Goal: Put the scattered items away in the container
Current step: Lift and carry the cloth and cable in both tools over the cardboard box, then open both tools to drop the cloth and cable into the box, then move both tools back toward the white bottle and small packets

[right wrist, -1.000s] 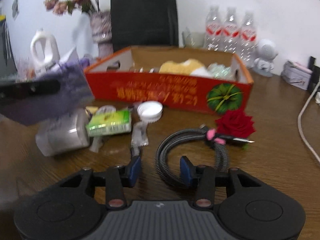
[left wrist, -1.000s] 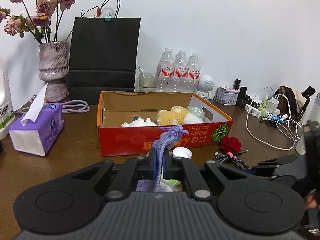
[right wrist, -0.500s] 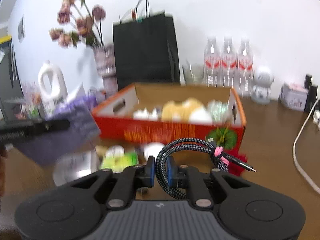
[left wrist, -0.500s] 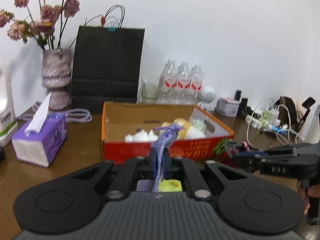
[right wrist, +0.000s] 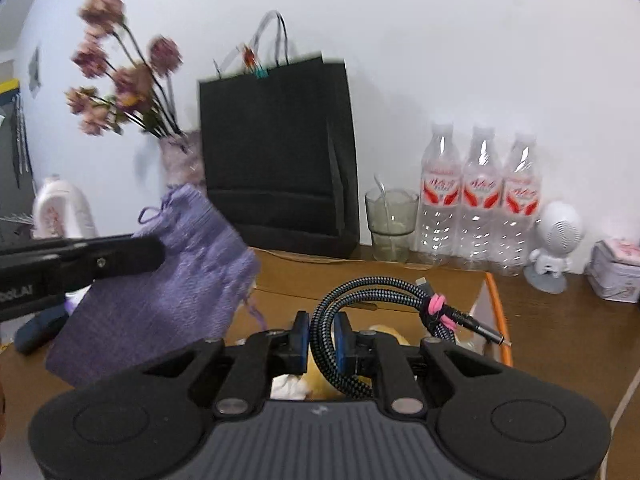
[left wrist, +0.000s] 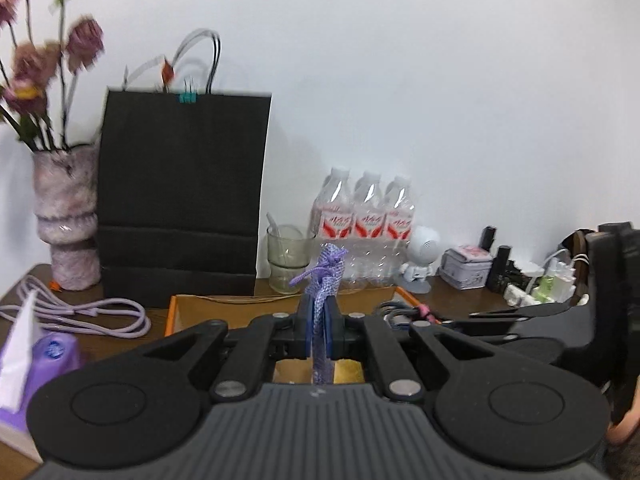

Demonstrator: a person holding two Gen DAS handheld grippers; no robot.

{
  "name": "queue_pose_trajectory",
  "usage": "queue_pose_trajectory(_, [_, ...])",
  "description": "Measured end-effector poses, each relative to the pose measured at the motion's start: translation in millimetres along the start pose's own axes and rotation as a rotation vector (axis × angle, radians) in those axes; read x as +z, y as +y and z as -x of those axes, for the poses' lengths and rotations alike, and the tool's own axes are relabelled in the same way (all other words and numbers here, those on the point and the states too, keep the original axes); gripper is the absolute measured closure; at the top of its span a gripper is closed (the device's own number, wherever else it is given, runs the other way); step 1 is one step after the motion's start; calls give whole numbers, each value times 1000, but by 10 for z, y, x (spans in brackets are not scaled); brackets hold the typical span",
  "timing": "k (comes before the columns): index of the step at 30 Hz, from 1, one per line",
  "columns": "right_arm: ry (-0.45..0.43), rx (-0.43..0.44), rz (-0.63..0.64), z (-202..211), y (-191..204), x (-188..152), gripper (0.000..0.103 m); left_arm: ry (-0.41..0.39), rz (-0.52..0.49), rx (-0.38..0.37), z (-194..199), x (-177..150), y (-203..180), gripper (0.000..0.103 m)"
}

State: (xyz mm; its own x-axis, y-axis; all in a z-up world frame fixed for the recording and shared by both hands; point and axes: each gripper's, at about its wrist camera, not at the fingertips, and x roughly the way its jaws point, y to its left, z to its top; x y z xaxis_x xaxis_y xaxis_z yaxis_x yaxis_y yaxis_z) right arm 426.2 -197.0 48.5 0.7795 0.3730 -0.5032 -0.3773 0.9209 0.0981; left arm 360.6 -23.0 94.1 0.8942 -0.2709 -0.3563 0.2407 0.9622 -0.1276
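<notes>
My left gripper is shut on a purple drawstring pouch and holds it in the air over the orange-rimmed cardboard box. In the right wrist view the pouch hangs from the left gripper at the left. My right gripper is shut on a coiled braided black cable with a pink tie, held above the box. A yellow plush item and white items lie in the box below.
A black paper bag, a vase of dried flowers, a glass, three water bottles and a small white robot figure stand behind the box. A purple tissue pack lies at the left. Chargers and cords lie at the right.
Both grippers have risen from the table and moved forward over the box. The right gripper has closed on the cable and lifted it. The left still holds the pouch.
</notes>
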Motion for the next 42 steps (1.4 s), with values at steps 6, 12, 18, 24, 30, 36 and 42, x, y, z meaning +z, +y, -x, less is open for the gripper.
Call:
queue_pose_trajectory(6, [78,-18,-3,-706,-114,72,90,85,16,28,-653,-66,150,96])
queue_pose_trajectory(12, [106,-30,5,-946,-128,29,89,148,33,66,-907,-227,293,90])
queue_pose_trajectory(18, [111,-76,19,-833,-93,56,39,139,44,114,-805,-199,367,26])
queue_pose_trajectory(24, [79,-48,35,-332,-99,27,0,49,48,87,-260,-130,392,0])
queue_pose_trajectory(30, [27,-57,73,424,11,-291,0,22,5,47,425,-339,332,0])
queue_pose_trajectory(36, [50,-99,63,1022,106,-882,0,106,8,73,997,-903,405,0])
queue_pose_trajectory(42, [121,-158,-39,1318,97,-1528,0,200,115,70,1364,-1439,451,0])
